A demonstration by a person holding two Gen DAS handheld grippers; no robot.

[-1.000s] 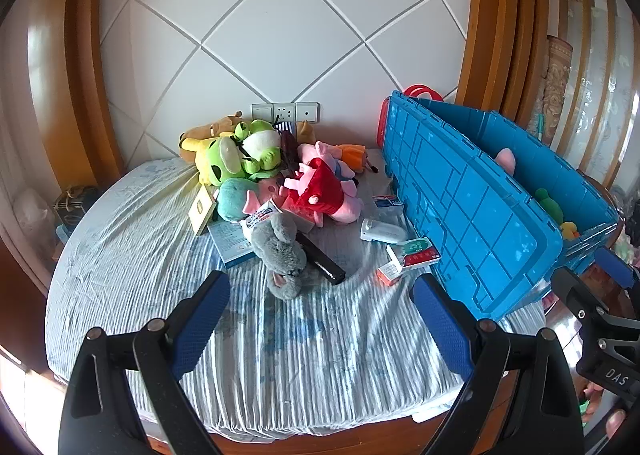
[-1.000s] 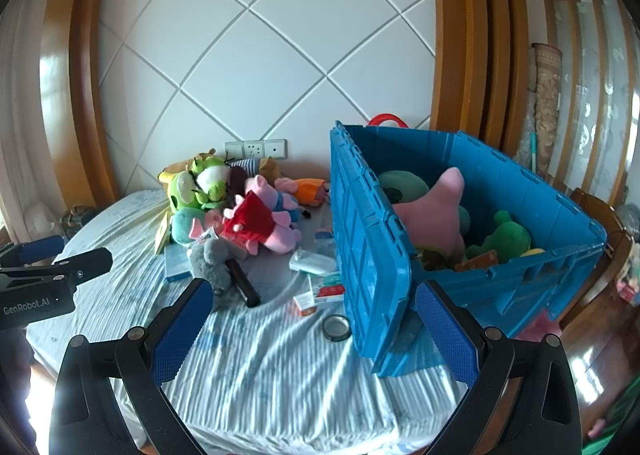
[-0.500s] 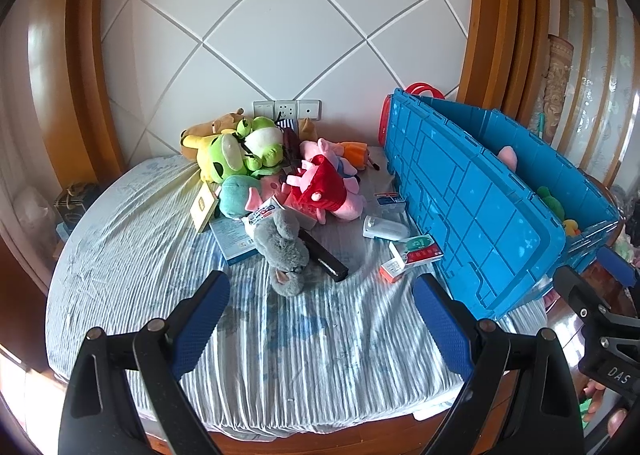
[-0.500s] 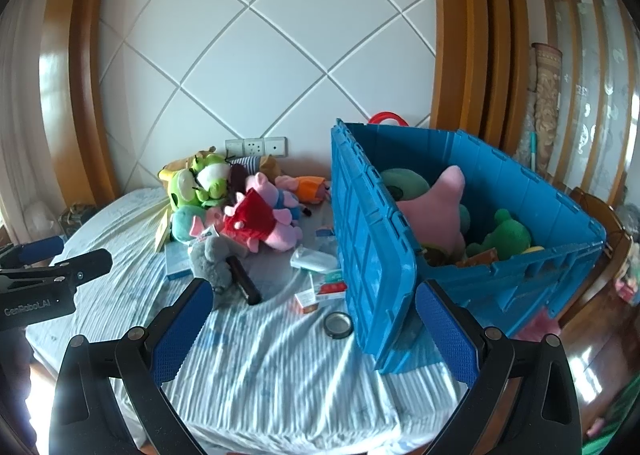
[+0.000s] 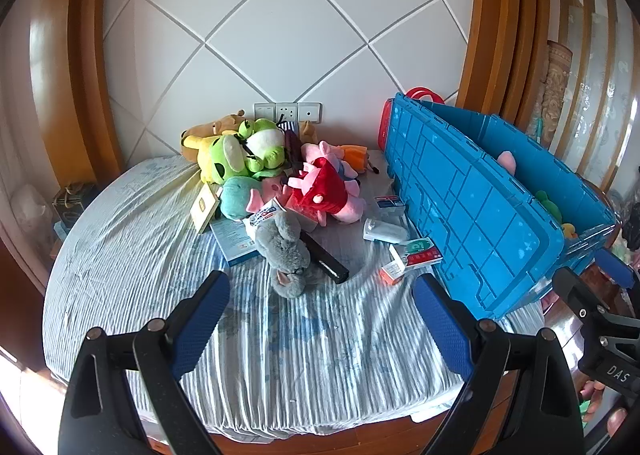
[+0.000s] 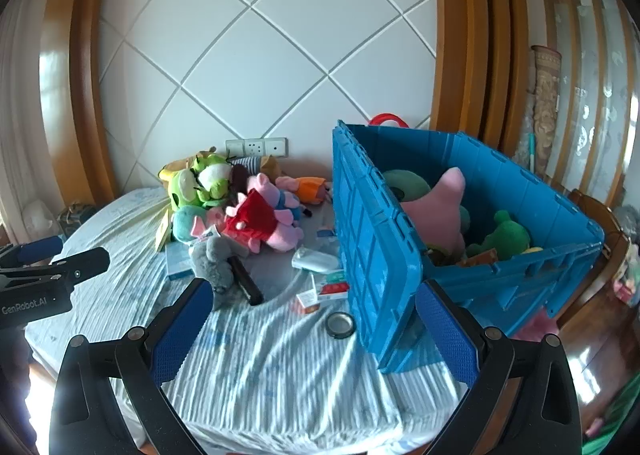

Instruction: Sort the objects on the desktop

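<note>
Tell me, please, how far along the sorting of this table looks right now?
Partly done: a pink star plush and green plush already lie in the blue crate. Nothing is in hand; the left gripper and right gripper are open and empty. Left on the table: the grey plush, red-dressed pig, frog plush, small boxes and tape roll.

Directly ahead of the left gripper (image 5: 320,309), between its wide-spread fingers, the striped surface (image 5: 132,255) lies bare up to the grey plush (image 5: 285,255) and the black bar (image 5: 324,259) touching it. Beyond those, the toy pile (image 5: 280,175) fills the far side to the wall. To its right, small boxes (image 5: 412,255) crowd the foot of the blue crate (image 5: 472,215), whose tall wall blocks that side. Ahead of the right gripper (image 6: 312,329), also agape, open cloth reaches a tape roll (image 6: 339,325) beside the crate.
</note>
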